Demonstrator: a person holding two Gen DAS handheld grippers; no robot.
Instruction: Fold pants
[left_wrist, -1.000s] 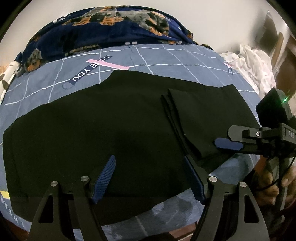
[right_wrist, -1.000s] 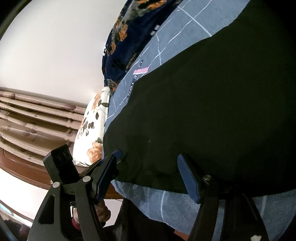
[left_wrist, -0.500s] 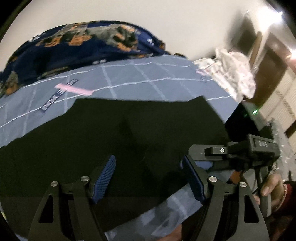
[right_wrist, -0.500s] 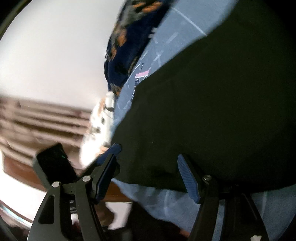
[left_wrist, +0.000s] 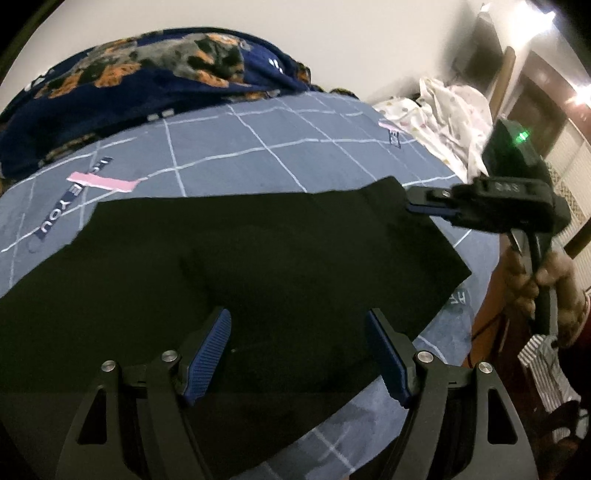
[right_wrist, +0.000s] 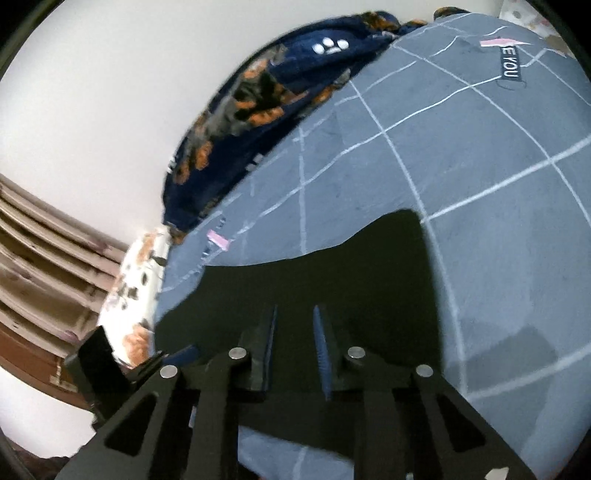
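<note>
Black pants (left_wrist: 258, 258) lie spread on a blue bedsheet (left_wrist: 277, 147) with white grid lines. My left gripper (left_wrist: 297, 317) hangs open over their near edge, nothing between its blue pads. My right gripper (left_wrist: 412, 208) sits at the pants' far right corner, held by a person's hand (left_wrist: 554, 273). In the right wrist view its jaws (right_wrist: 295, 317) are closing, with black cloth (right_wrist: 332, 280) between them. A narrow gap still shows between the pads. The left gripper (right_wrist: 173, 356) peeks in at the lower left there.
A dark blue patterned blanket (left_wrist: 147, 74) is bunched along the wall side of the bed. White spotted cloth (left_wrist: 454, 110) lies beyond the bed's right end. A floral pillow (right_wrist: 136, 288) and a wooden headboard (right_wrist: 44, 258) are at the other end.
My right gripper has swung from the pants' near edge to their far right corner, and its jaws have narrowed. The left gripper has shifted right along the pants and stayed open.
</note>
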